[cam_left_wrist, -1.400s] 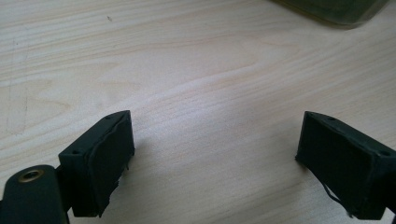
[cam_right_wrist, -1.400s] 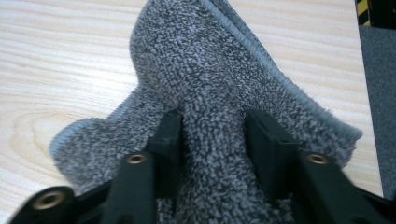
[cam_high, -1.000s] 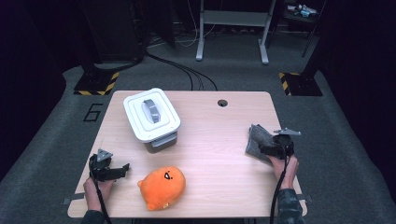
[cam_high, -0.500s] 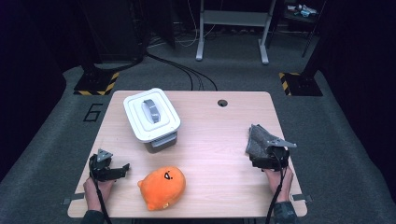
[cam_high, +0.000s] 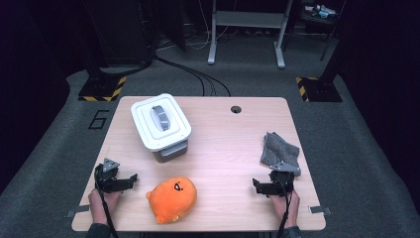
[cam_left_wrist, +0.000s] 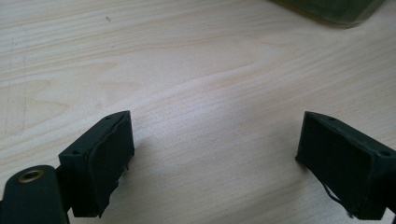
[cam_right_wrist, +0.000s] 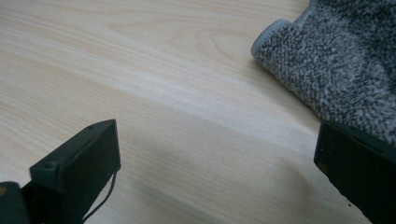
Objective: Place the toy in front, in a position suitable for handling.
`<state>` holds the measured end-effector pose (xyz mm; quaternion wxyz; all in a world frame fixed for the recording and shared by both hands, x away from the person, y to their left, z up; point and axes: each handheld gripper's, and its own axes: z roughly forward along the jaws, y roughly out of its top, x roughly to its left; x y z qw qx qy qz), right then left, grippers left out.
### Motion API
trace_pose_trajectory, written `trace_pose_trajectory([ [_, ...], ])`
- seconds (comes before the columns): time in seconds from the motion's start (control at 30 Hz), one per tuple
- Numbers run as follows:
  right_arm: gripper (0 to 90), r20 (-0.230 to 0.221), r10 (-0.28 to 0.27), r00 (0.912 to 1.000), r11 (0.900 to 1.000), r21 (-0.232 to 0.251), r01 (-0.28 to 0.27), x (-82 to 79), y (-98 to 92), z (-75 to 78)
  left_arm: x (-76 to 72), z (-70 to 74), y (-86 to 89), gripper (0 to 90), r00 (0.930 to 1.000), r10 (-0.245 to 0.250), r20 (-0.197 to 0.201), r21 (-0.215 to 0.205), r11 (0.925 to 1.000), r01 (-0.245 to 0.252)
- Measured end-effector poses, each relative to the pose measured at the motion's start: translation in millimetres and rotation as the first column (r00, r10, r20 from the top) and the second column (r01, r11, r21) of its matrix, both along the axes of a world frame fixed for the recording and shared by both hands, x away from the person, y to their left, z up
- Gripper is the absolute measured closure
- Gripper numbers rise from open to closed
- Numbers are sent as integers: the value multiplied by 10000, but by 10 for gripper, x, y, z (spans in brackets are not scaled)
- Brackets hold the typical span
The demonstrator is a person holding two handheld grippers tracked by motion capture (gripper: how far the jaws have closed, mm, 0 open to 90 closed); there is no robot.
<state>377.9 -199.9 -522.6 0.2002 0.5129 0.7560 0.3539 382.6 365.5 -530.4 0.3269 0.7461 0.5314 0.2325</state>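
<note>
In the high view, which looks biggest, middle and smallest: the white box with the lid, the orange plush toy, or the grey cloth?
1. White lidded box, clearly the biggest.
2. Orange plush toy, in the middle.
3. Grey cloth, the smallest, though the right gripper covers its near edge, so a bit is hidden.

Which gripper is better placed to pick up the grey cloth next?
Right. The right gripper sits just below the grey cloth, jaws open and empty. The left gripper is across the table, beyond the orange plush.
</note>
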Motion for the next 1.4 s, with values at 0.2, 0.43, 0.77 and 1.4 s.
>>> trace_pose_trajectory([
  [0.2,4,21,217,9998,9995,-239,-216,-28,41,-24,-4,-4,-3,106,10000,22,57,-28,10000,-21],
  [0.43,6,76,381,9992,9943,-995,-371,-46,138,-47,-14,5,-18,106,9998,-202,30,36,9998,202],
  [0.77,3,-126,404,9991,9947,-946,-414,-31,141,-53,-156,77,-35,106,9987,-429,283,-662,9968,447],
  [1.4,4,-253,297,9992,9960,-835,-317,-35,145,-52,-420,486,-391,105,9777,-2030,544,-989,9732,2076],
])
